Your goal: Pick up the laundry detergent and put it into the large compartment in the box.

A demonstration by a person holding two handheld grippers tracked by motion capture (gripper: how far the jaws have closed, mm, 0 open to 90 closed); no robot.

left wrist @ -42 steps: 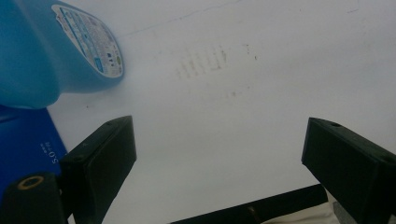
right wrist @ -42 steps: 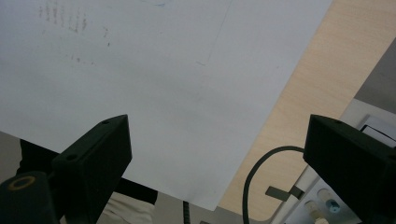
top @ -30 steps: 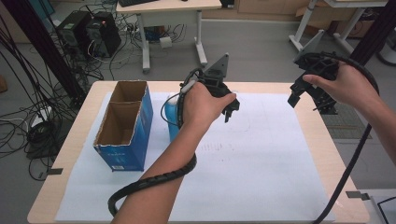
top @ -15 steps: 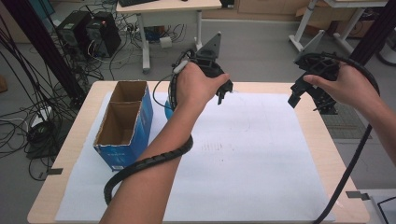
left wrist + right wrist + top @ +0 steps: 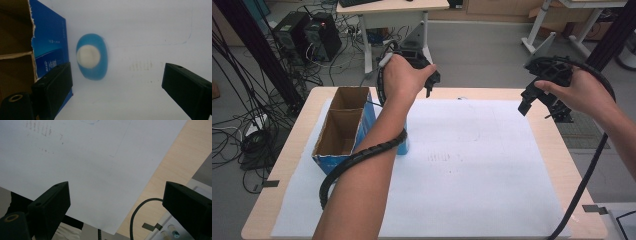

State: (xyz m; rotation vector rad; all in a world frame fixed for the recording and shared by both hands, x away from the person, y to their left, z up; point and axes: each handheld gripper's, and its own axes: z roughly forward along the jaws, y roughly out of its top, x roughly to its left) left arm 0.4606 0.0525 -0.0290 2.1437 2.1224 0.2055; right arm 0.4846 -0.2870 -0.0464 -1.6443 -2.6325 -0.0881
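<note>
Both tongs gape empty above the counter [image 5: 562,165]: left tongs [image 5: 430,84] at eleven o'clock, right tongs [image 5: 542,102] at two.

this looks like a lab or research workroom: a light wooden table [image 5: 557,150] covered with white paper [image 5: 472,165], tangles of black cables [image 5: 242,100] on the grey floor at the left, computer towers [image 5: 309,35] at the far left, and more desks [image 5: 397,7] beyond.
</note>
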